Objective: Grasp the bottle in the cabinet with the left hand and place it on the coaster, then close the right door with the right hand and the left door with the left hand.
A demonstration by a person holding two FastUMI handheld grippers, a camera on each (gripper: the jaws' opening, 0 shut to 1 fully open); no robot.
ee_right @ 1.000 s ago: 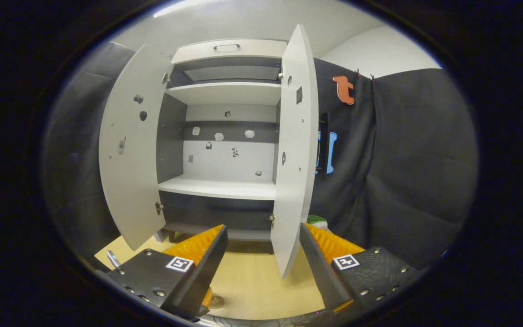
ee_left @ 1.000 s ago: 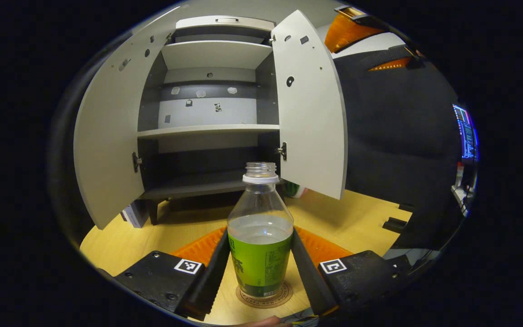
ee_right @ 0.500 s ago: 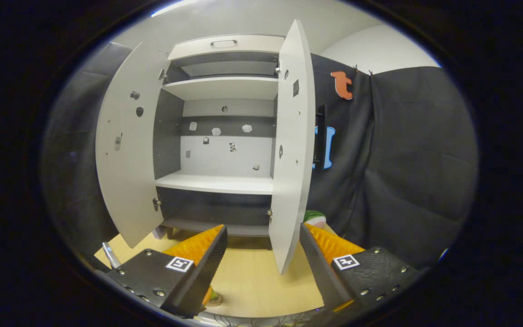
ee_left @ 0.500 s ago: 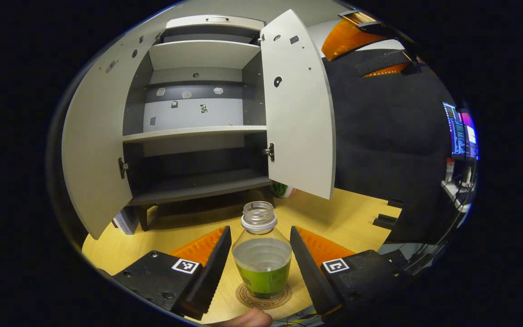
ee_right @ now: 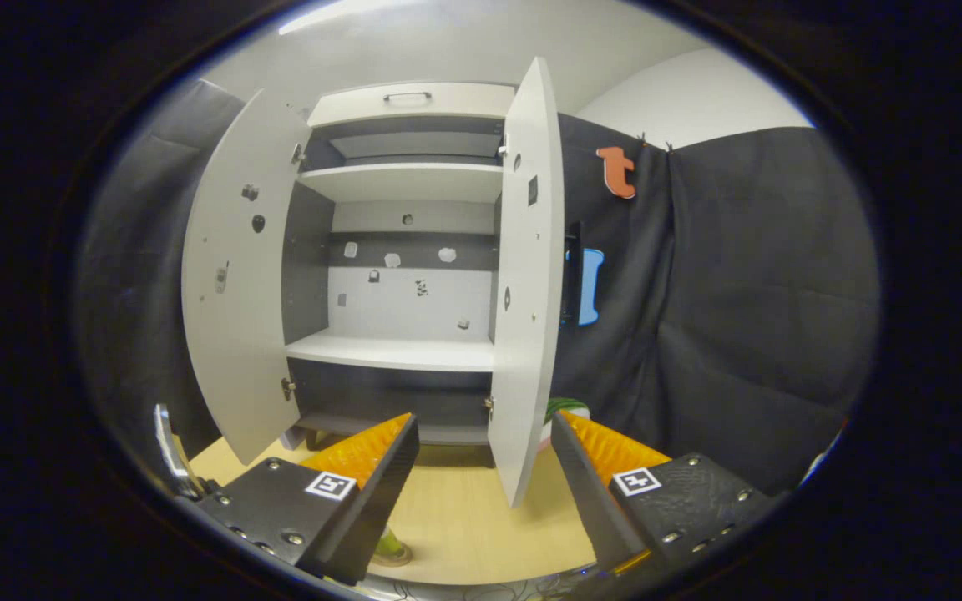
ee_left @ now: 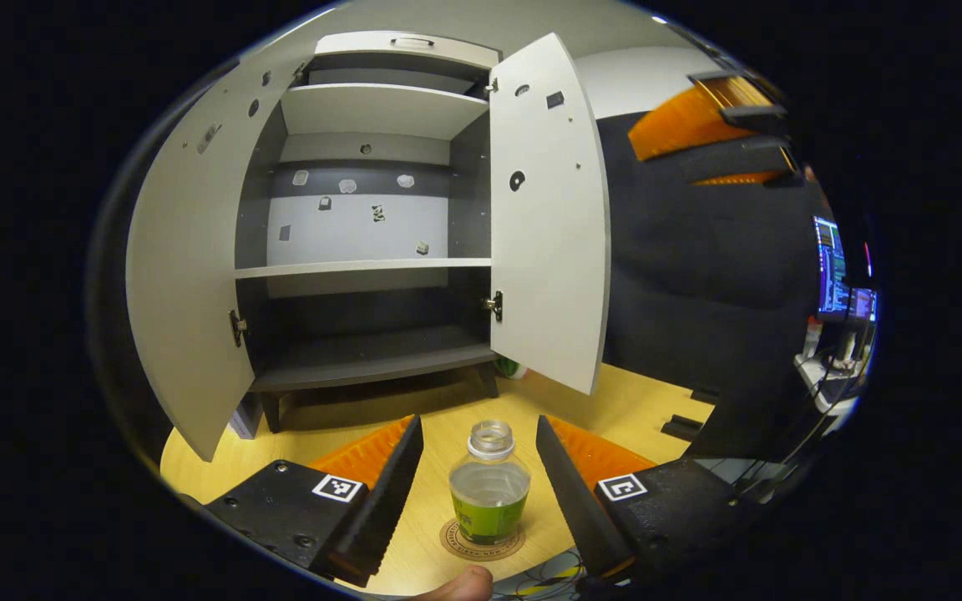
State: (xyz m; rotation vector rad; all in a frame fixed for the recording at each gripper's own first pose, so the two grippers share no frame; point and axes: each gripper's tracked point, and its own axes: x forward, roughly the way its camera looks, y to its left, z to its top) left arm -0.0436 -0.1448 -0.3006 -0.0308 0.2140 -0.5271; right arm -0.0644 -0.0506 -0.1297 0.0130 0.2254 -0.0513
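Fingers (ee_left: 389, 492) of both grippers gape; bottle (ee_left: 489, 492) stands untouched between left pair, on coaster (ee_left: 482, 541).

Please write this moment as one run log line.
bottle: upright on coaster | left claw: open | right claw: open | right door: open

Curtained test booth (ee_right: 765, 275), monitors (ee_left: 840, 275) beside

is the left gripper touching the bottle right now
Apart. In the left gripper view the left gripper is open, with bare table showing between each finger and the bottle, which stands on the coaster.
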